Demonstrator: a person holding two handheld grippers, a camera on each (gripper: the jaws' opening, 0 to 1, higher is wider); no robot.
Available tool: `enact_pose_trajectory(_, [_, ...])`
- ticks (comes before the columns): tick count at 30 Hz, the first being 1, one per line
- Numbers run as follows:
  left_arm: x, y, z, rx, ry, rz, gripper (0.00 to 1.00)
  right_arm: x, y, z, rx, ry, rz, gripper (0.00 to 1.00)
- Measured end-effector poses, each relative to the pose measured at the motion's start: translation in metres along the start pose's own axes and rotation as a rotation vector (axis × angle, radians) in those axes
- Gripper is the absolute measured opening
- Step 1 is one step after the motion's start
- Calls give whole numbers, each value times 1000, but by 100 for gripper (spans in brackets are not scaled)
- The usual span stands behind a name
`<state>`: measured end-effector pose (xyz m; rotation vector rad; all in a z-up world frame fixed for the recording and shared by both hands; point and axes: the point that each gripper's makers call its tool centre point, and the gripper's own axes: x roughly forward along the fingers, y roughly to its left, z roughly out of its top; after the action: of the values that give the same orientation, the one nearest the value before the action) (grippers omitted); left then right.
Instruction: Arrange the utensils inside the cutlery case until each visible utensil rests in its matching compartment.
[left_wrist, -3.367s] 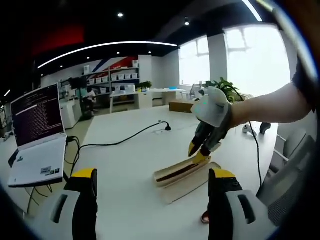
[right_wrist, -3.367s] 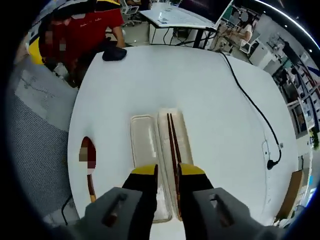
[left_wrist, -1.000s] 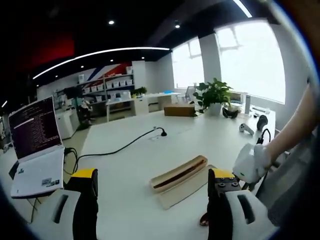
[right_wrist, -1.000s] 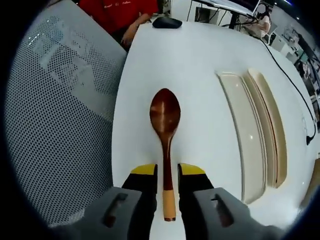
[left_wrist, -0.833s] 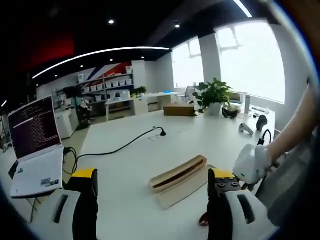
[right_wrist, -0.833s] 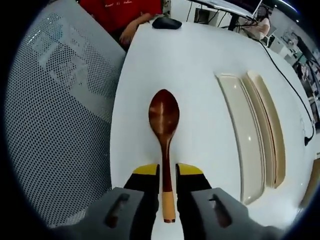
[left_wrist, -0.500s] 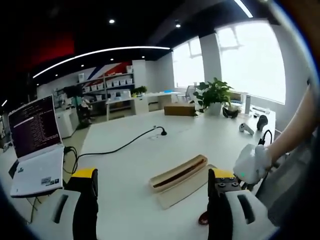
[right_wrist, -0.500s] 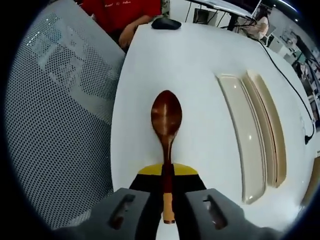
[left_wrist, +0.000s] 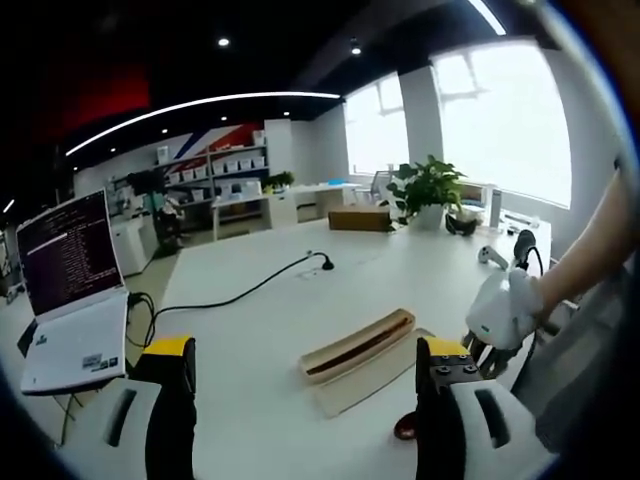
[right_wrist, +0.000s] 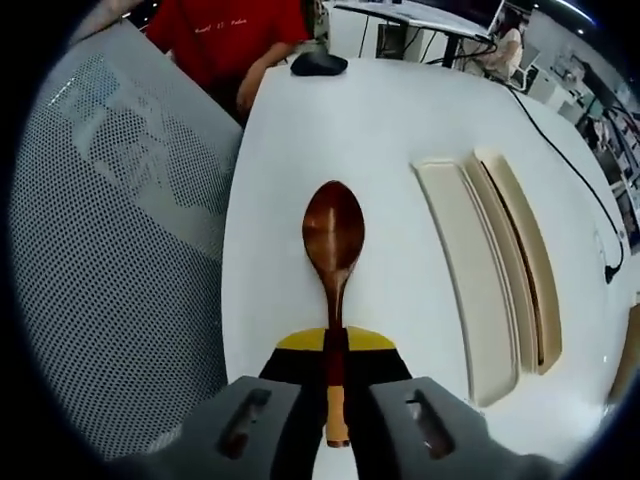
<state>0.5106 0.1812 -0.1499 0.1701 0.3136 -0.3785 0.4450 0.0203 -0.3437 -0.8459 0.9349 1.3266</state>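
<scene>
My right gripper (right_wrist: 335, 345) is shut on the handle of a dark red wooden spoon (right_wrist: 333, 228), whose bowl points away over the white table. The beige cutlery case (right_wrist: 462, 290) lies to the right of the spoon. Its wide compartment is bare, and dark chopsticks (right_wrist: 530, 305) lie in the narrow far one. In the left gripper view the case (left_wrist: 372, 372) sits ahead between the jaws of my open left gripper (left_wrist: 305, 350), chopsticks (left_wrist: 358, 345) inside. A white-gloved hand (left_wrist: 503, 312) holds the right gripper there, with the spoon's bowl (left_wrist: 404, 431) low beside my right jaw.
A mesh chair back (right_wrist: 110, 250) stands against the table edge left of the spoon. A person in a red shirt (right_wrist: 235, 30) and a black mouse (right_wrist: 318, 63) are at the far end. An open laptop (left_wrist: 70, 290), a black cable (left_wrist: 240, 285) and a plant (left_wrist: 430, 185) lie beyond the case.
The right gripper's jaws closed on the spoon handle about half a second ago. It has since shifted with the spoon, and the gloved hand rose slightly. The left gripper stayed still.
</scene>
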Motion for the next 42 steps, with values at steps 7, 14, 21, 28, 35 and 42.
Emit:
enact_pose_trajectory(7, [0, 0, 1, -1, -3, 0, 94, -9, -13, 2, 1, -2, -21, 0])
enact_pose_trajectory(14, [1, -1, 1, 24, 3, -4, 94, -16, -23, 5, -17, 0, -30, 0])
enact_pose_trajectory(21, [2, -2, 1, 28, 2, -9, 94, -23, -34, 6, -31, 7, -38, 0])
enact_pose_trajectory(28, [2, 0, 0, 17, 4, -8, 94, -26, -47, 7, -49, 22, -47, 0])
enact_pose_trajectory(35, [4, -3, 0, 14, 0, -23, 95, -31, -58, 13, -65, 24, -56, 1])
enact_pose_trajectory(42, [4, -4, -1, 16, 3, -29, 95, -37, -74, 15, -81, 34, -74, 1])
